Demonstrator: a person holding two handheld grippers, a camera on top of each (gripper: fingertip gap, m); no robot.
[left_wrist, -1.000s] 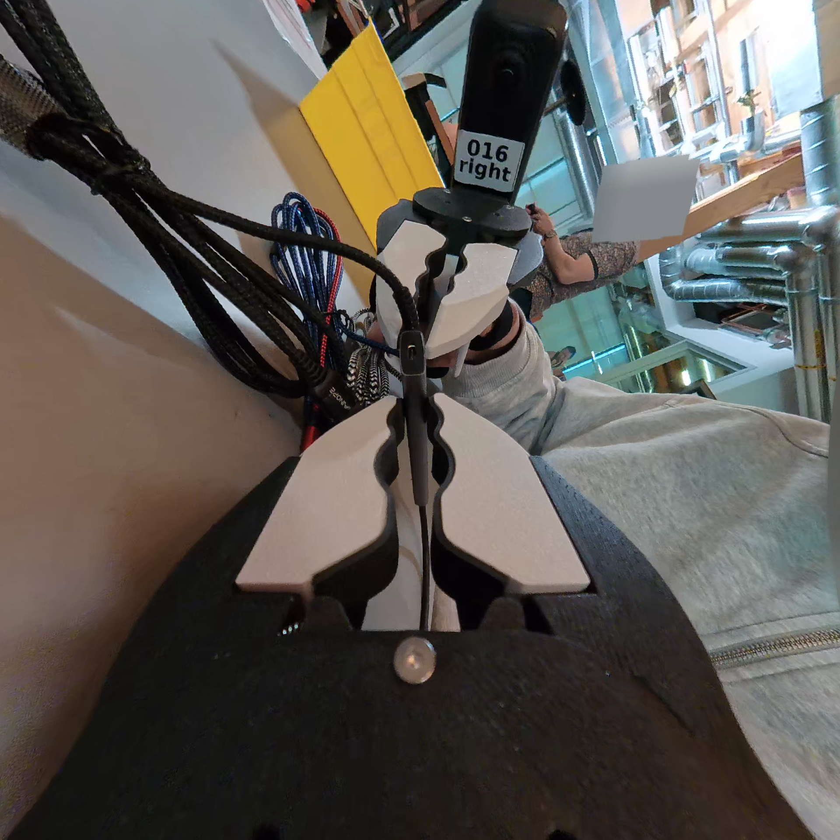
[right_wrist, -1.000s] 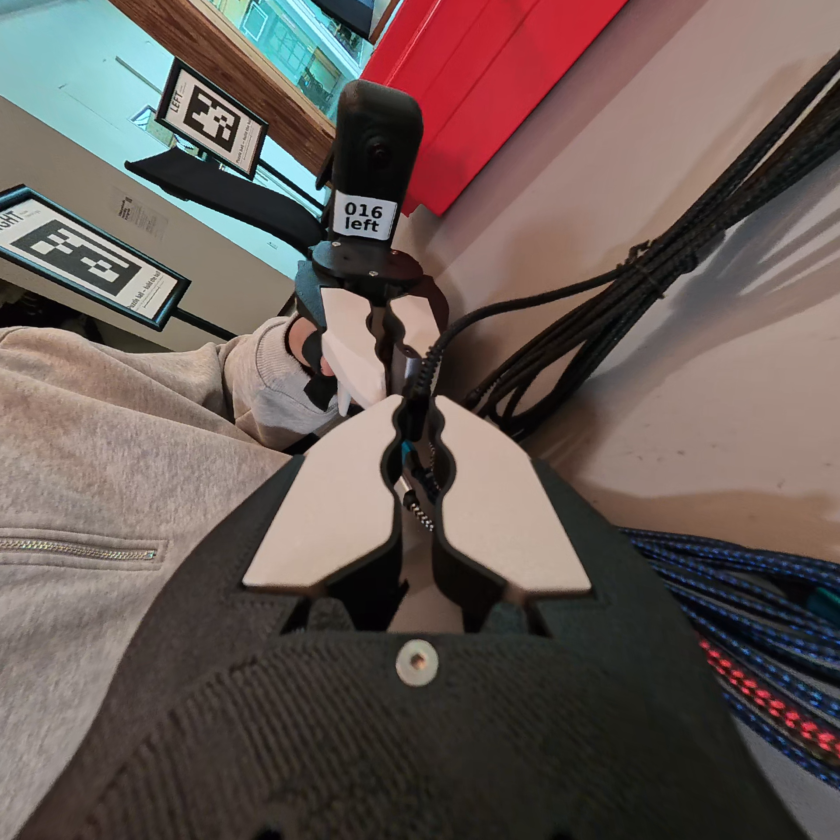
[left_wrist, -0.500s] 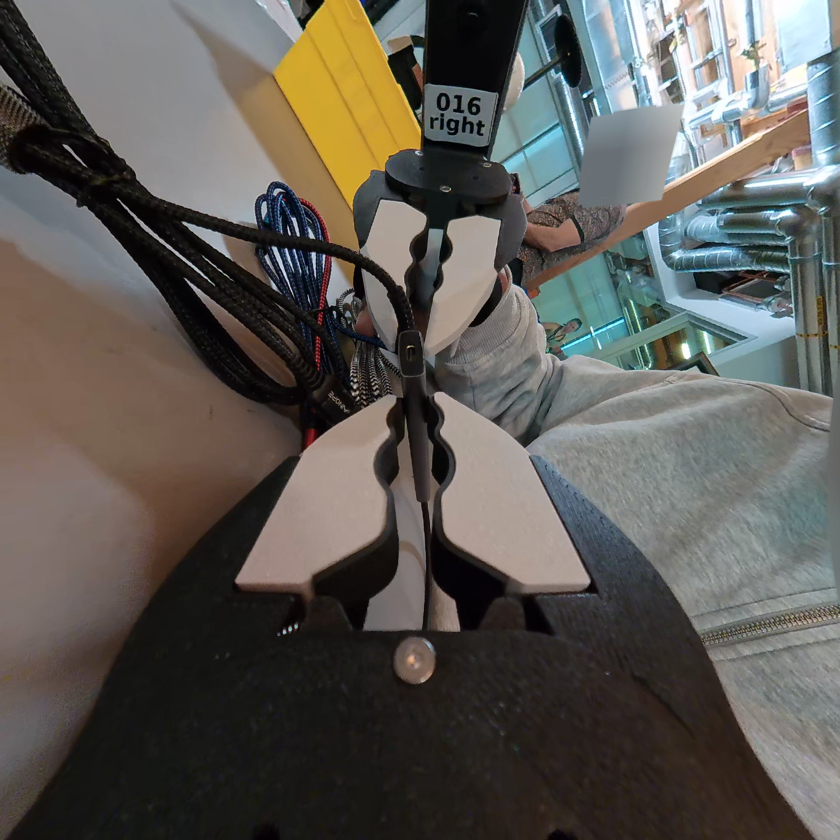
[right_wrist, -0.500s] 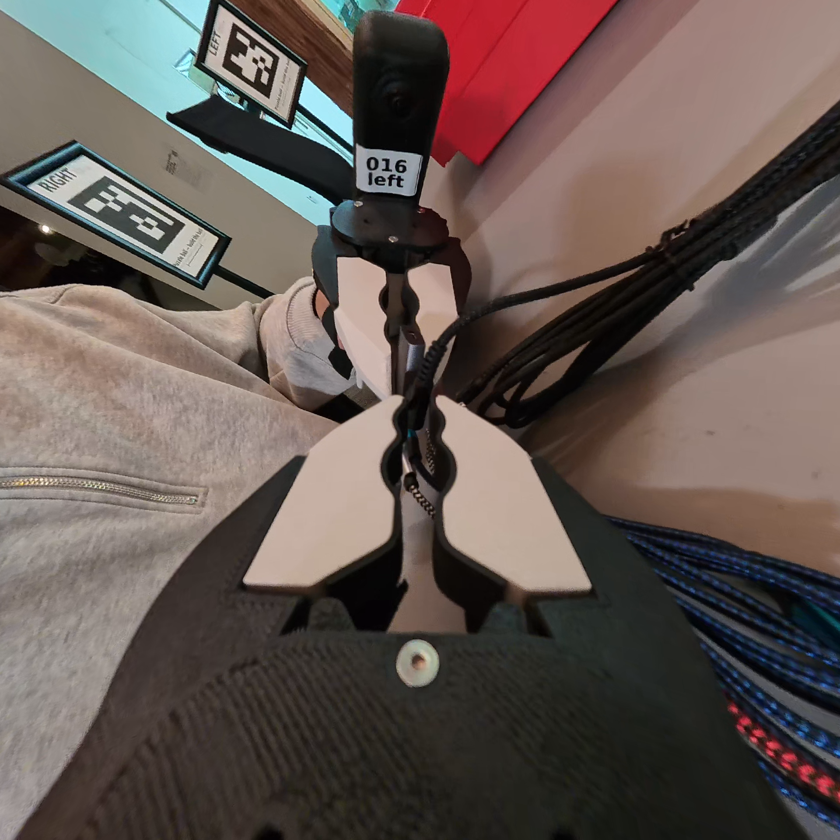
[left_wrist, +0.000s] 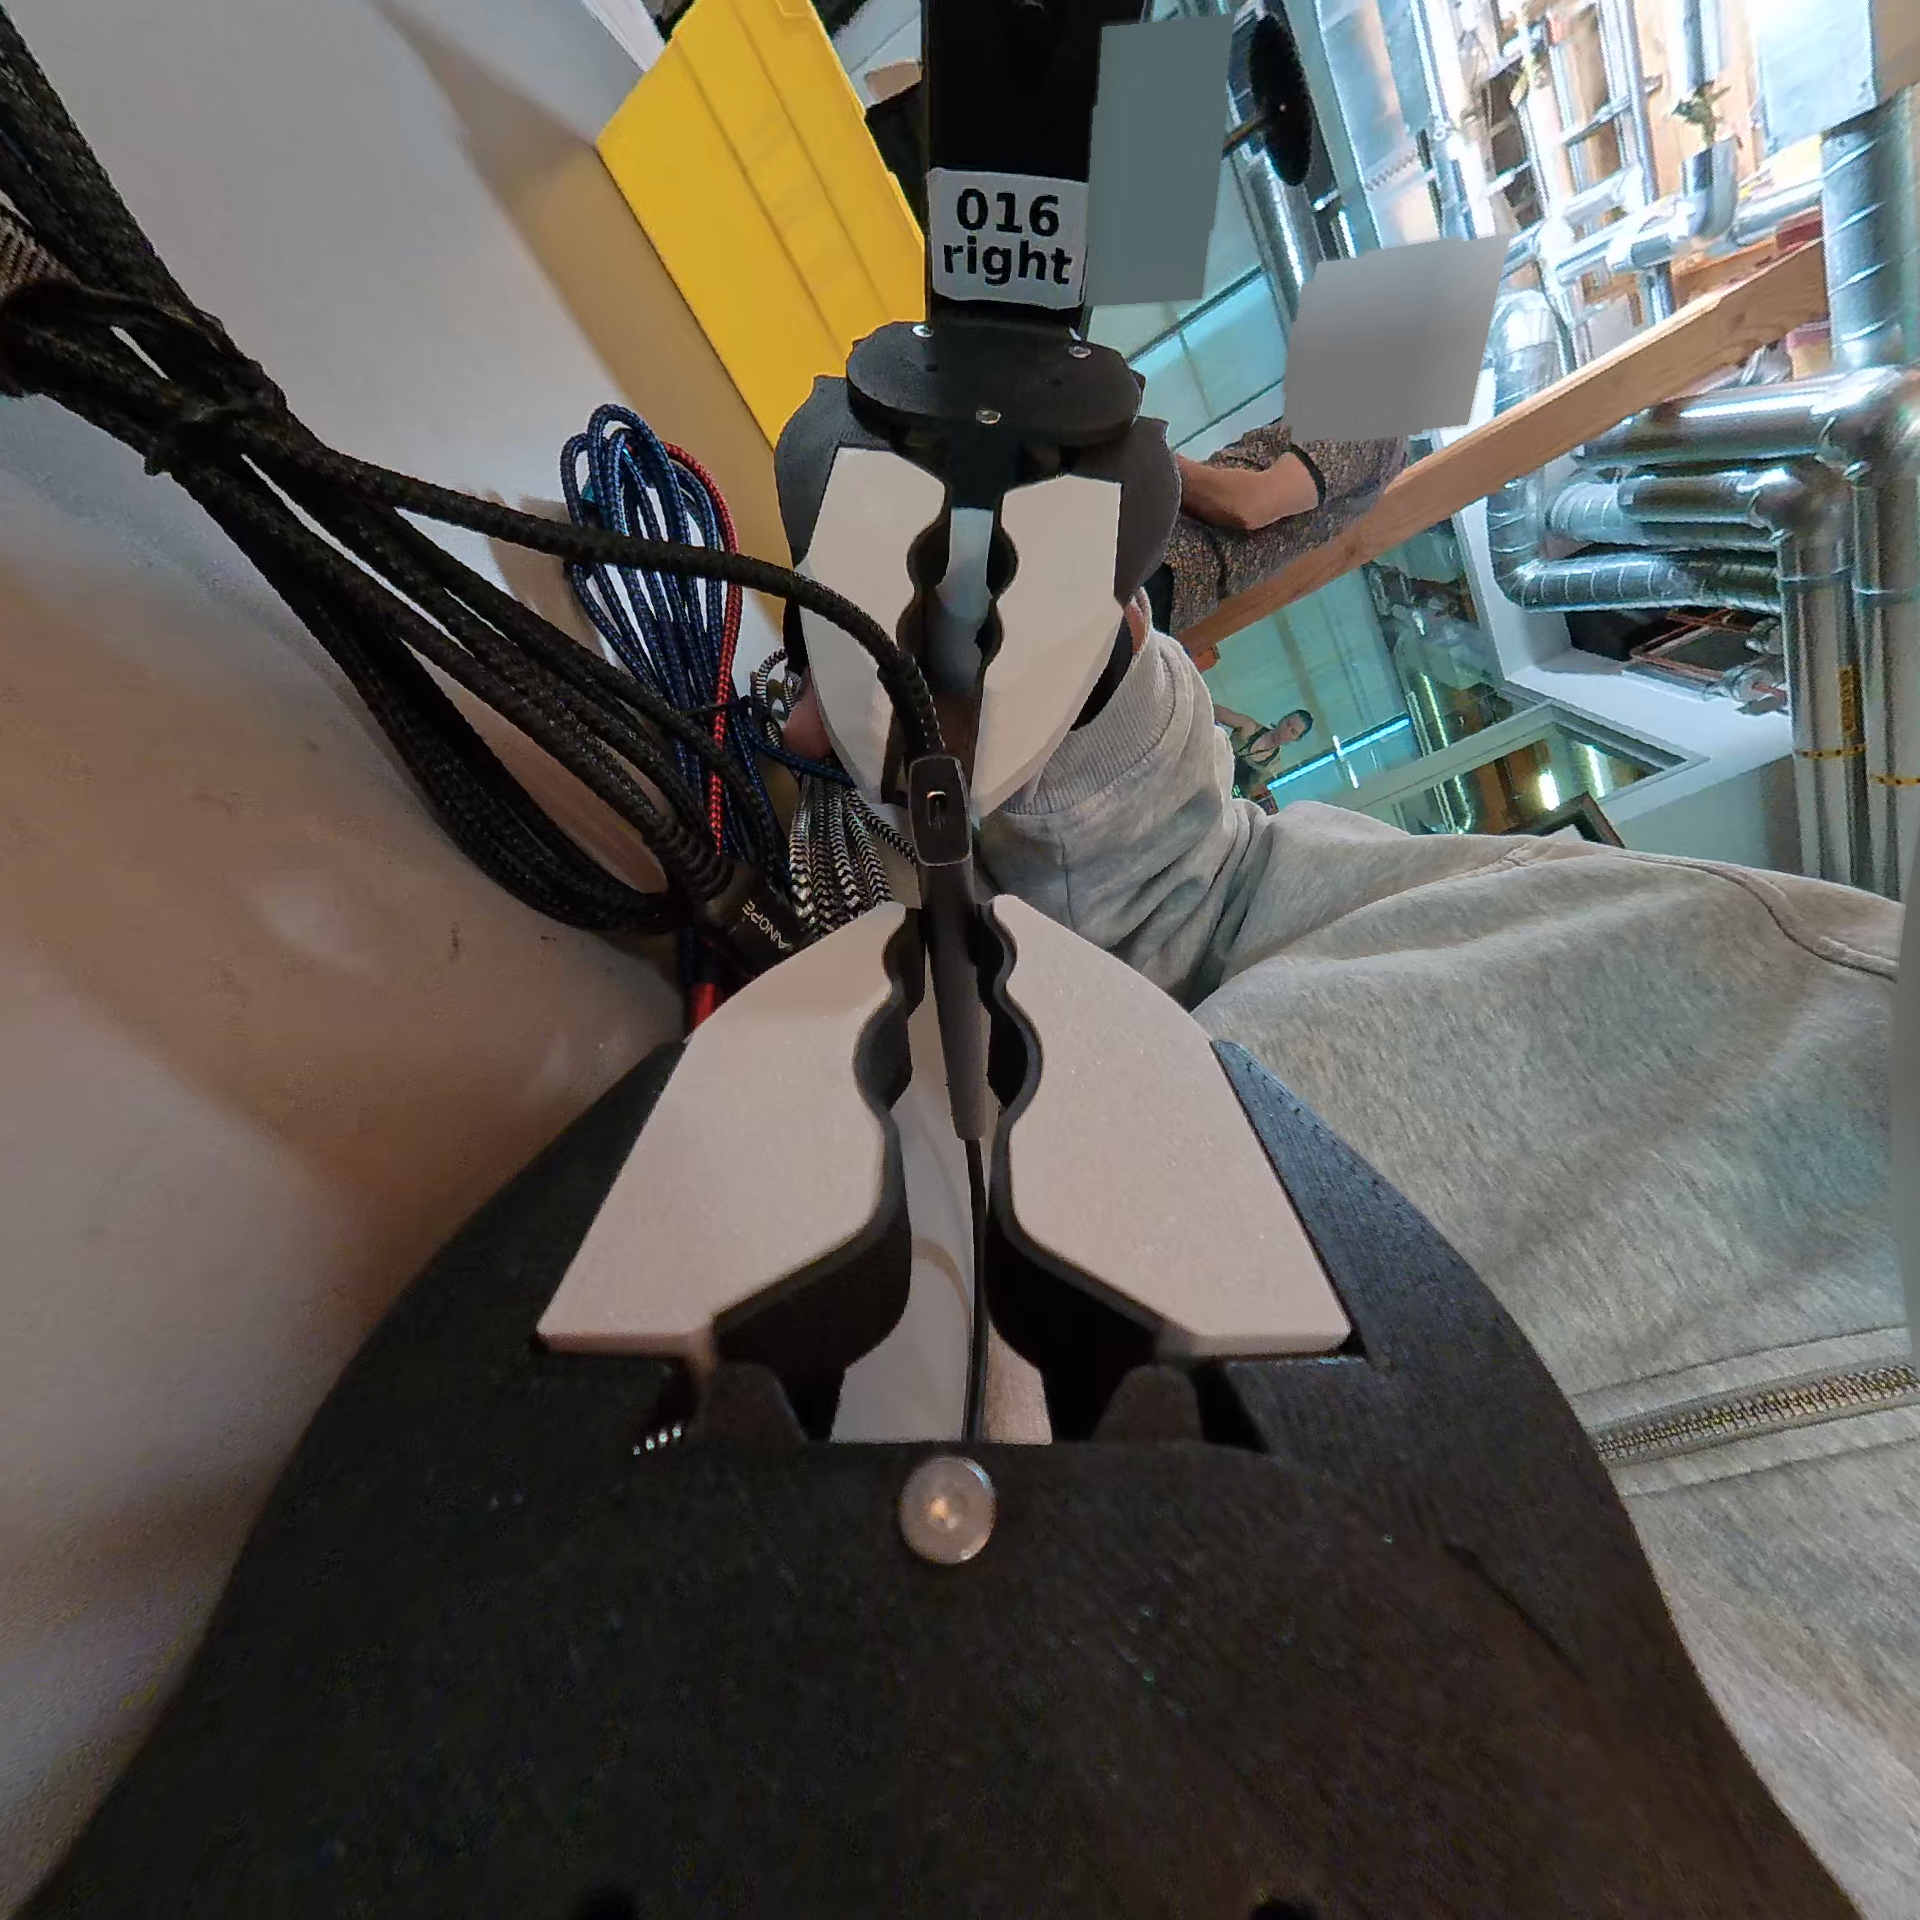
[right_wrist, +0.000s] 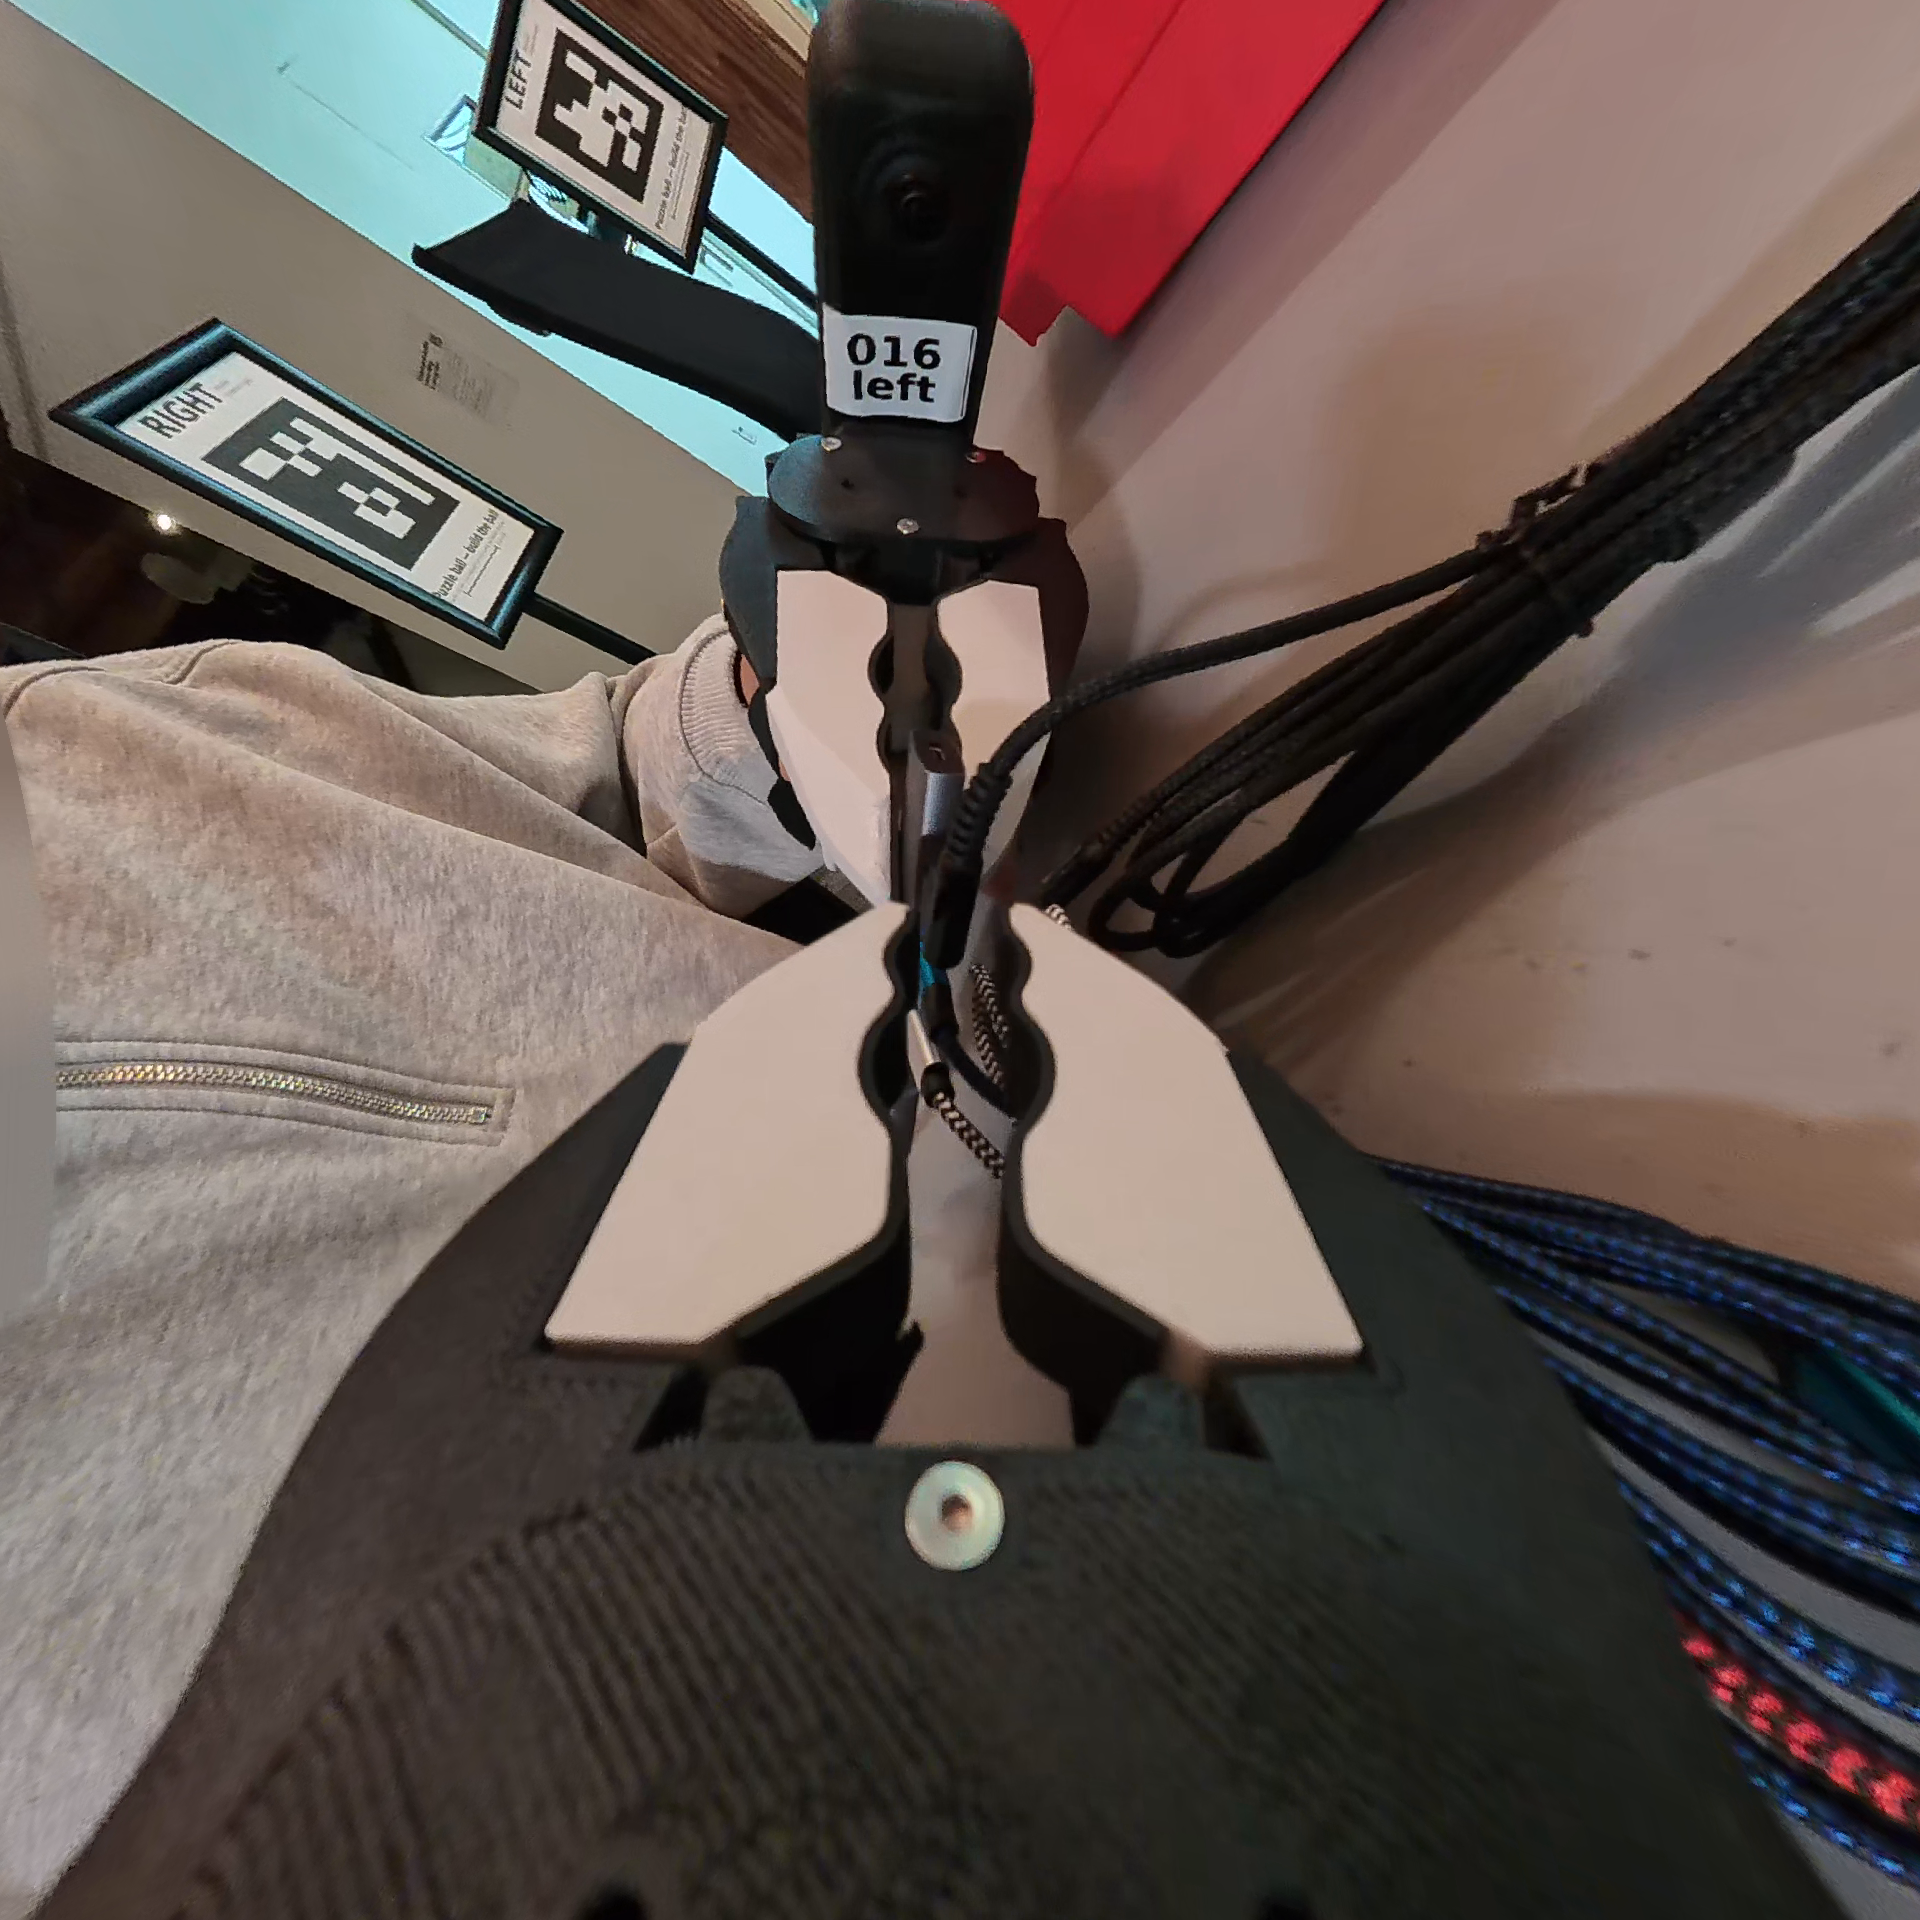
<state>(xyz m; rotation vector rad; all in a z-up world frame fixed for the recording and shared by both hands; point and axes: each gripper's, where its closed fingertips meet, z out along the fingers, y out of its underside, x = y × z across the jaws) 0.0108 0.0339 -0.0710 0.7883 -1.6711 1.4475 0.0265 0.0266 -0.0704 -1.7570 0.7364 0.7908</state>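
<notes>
The left tongs (left_wrist: 948, 914) are closed on a slim dark adapter plug (left_wrist: 943, 831), whose body sits clamped between the white fingers (left_wrist: 748, 1143) with a thin black wire (left_wrist: 975, 1299) trailing back toward the wrist. Its socket end pokes out just beyond the tips. Directly opposite, tip to tip, the right tongs (left_wrist: 940, 774) face them; in the right wrist view these tongs (right_wrist: 956, 914) grip the black connector (right_wrist: 948, 904) of a black braided cable (left_wrist: 582, 520), held just at the tips and close to the adapter plug, though I cannot tell whether the two touch. That cable arcs away to the left tongs' left side and joins a tied bundle of black braided cables (left_wrist: 260, 499) lying on the pale desk (left_wrist: 208, 935). Beyond that bundle lie coiled blue and red braided cables (left_wrist: 665, 561), and a black-and-white braided cable (left_wrist: 842, 862) sits just beside the left tips. A yellow bin (left_wrist: 758, 208) stands farther off. Grey sleeves (left_wrist: 1455, 1039) fill the side away from the desk
</notes>
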